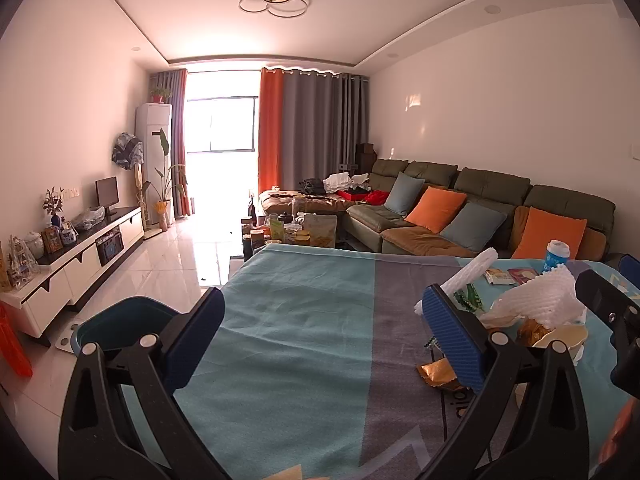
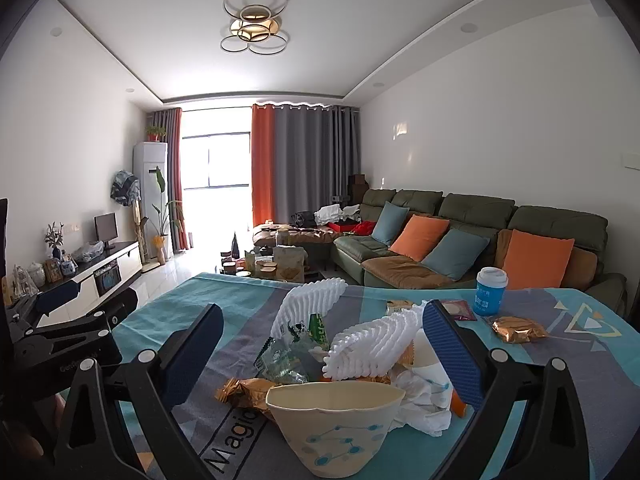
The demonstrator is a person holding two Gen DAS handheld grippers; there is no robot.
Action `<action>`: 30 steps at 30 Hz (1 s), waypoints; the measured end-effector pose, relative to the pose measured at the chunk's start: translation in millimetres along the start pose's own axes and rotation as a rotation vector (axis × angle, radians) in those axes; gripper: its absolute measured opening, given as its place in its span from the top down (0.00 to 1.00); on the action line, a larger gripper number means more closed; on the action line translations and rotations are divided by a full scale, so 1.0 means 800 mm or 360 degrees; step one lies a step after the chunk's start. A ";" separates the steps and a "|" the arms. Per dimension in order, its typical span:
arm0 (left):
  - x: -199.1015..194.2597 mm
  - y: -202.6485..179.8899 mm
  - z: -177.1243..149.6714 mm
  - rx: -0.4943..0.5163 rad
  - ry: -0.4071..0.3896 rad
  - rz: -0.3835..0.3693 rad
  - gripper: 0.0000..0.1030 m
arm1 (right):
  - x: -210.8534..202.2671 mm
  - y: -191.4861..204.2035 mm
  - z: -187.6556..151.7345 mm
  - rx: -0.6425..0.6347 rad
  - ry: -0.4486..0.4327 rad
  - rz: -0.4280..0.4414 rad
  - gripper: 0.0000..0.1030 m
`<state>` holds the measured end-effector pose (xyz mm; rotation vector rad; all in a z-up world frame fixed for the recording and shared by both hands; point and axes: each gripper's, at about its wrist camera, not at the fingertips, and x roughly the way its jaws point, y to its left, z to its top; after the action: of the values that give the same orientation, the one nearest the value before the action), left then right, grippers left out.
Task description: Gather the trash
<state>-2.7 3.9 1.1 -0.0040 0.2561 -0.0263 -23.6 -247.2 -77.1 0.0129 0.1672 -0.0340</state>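
Observation:
A heap of trash lies on the cloth-covered table (image 2: 168,312): white foam nets (image 2: 372,344), a crumpled cream paper cup (image 2: 336,424), clear and green wrappers (image 2: 288,356), gold foil wrappers (image 2: 244,394), white tissue (image 2: 424,404). My right gripper (image 2: 320,356) is open, its jaws on either side of the heap, just above it. My left gripper (image 1: 320,332) is open and empty over bare cloth, left of the heap (image 1: 536,308). It also shows at the left of the right wrist view (image 2: 80,312).
A blue-and-white cup (image 2: 490,292), a gold packet (image 2: 518,330) and flat sachets (image 2: 456,308) lie beyond the heap. A teal bin (image 1: 120,320) stands on the floor left of the table. A green sofa (image 2: 480,240), a cluttered coffee table (image 2: 276,264) and a TV cabinet (image 1: 80,256) lie beyond.

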 end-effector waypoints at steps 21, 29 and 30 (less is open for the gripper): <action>-0.001 0.001 -0.002 -0.0009 -0.0010 0.0007 0.05 | 0.015 -0.004 -0.002 0.0019 -0.0010 -0.0017 0.06; -0.002 0.000 -0.002 -0.0010 -0.0015 0.0008 0.05 | 0.014 -0.002 -0.002 0.0020 -0.0009 -0.0019 0.06; -0.002 0.000 -0.002 -0.0011 -0.0014 0.0008 0.05 | 0.014 -0.002 -0.002 0.0021 -0.0011 -0.0020 0.06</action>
<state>-4.5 4.3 0.3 -0.0106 0.2475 -0.0203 -12.9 -249.1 -80.9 0.0247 0.1602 -0.0475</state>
